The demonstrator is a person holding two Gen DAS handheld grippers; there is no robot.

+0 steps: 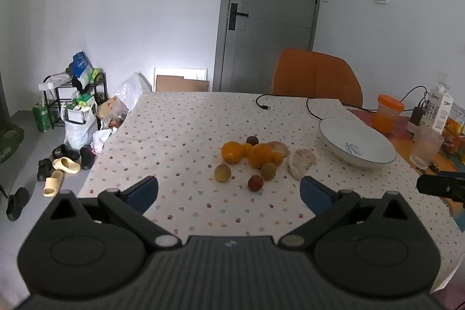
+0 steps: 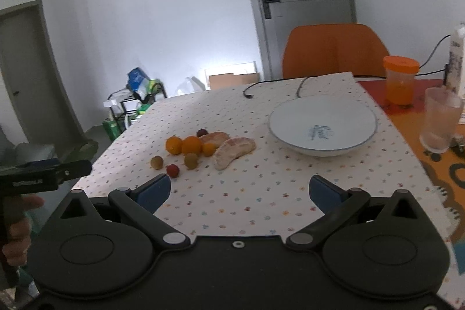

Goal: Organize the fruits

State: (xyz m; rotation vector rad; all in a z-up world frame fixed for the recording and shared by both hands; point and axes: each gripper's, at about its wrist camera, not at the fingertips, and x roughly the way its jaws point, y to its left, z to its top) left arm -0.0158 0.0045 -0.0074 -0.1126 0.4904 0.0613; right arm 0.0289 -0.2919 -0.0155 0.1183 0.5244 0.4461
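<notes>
Both tongs spread and empty; fruit loose on the bench beside the bowl.

Your left tongs (image 1: 229,191) and right tongs (image 2: 239,191) stand wide apart over the near edge of the bench (image 1: 180,118), gripping nothing. The white bowl (image 2: 322,125) holds no fruit. Left of the bowl lie two peeled citrus segments (image 2: 234,151); further left of the bowl, touching, the oranges (image 2: 186,145); nearer you than those, small round fruits (image 2: 173,170) sit apart.
</notes>
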